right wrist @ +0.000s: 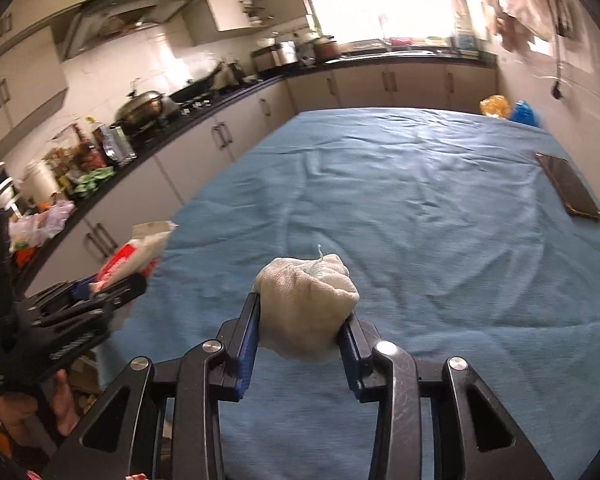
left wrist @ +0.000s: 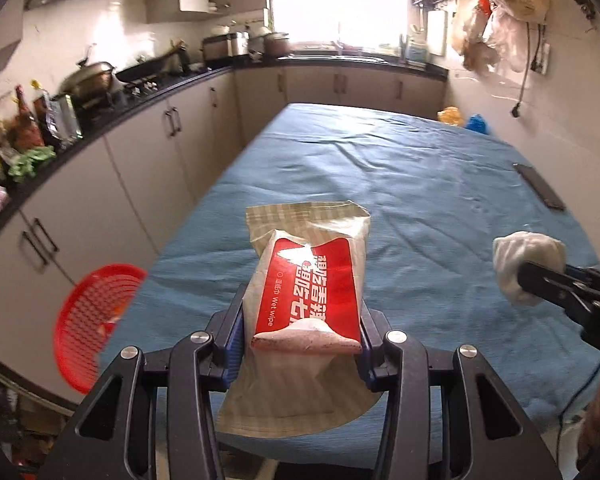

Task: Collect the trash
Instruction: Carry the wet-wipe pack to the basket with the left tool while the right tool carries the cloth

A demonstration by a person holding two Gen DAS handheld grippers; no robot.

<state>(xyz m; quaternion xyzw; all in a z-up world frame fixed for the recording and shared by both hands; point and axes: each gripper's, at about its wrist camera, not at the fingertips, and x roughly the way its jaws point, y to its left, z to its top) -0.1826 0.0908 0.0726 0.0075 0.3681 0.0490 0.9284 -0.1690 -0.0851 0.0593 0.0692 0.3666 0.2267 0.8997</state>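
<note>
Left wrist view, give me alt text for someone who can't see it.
The left gripper clamps a red and white wet wipe packet above a table covered in a blue cloth. At right, the right gripper holds a crumpled white wad; a red basket sits low at left beside the kitchen counter.
</note>
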